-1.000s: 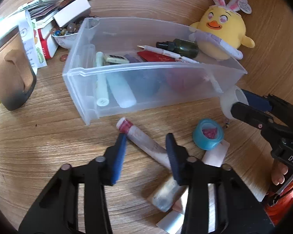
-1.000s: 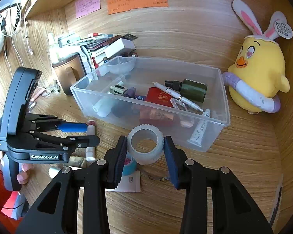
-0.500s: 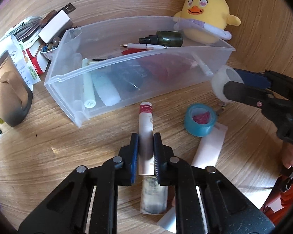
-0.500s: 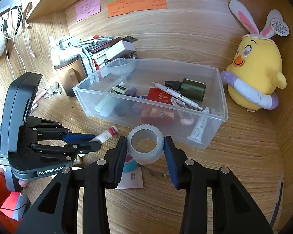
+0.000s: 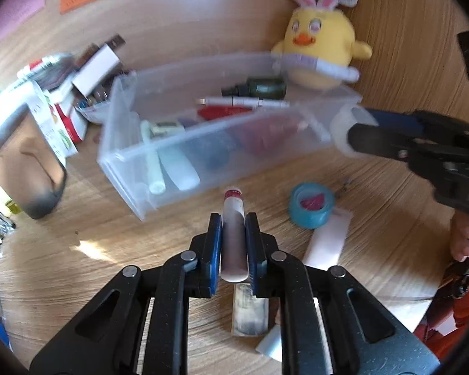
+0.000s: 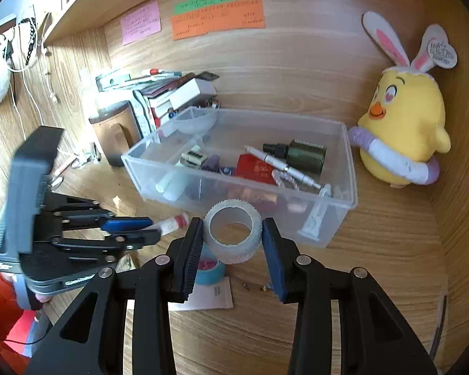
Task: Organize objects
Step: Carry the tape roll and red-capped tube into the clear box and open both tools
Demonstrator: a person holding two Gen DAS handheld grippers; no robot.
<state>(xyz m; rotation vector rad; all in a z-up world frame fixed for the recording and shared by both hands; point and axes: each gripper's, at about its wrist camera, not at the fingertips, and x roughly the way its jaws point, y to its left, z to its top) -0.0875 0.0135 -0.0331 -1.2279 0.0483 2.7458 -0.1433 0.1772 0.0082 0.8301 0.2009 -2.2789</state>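
My left gripper [image 5: 233, 223] is shut on a white tube with a red cap [image 5: 233, 228] and holds it above the wooden desk, just in front of the clear plastic bin [image 5: 159, 168]. The tube's capped end [image 6: 176, 221] also shows in the right wrist view. My right gripper [image 6: 233, 234] is shut on a white tape roll [image 6: 233, 234] near the bin's front right corner [image 6: 337, 228]; the roll also shows in the left wrist view [image 5: 340, 125]. The bin holds a dark green bottle [image 6: 306, 156], a pen [image 6: 284, 165], a red card and several small items.
A blue tape roll [image 5: 311, 204], a white paper packet [image 5: 328, 240] and a small flat pack [image 5: 250, 312] lie on the desk. A yellow chick plush [image 6: 403, 131] stands right of the bin. A brown mug [image 6: 115, 131] and stacked boxes [image 6: 178, 93] stand at the left.
My left gripper closed on the tube, turned it in line with the fingers and lifted it toward the bin. My right gripper kept hold of the white tape roll and barely moved.
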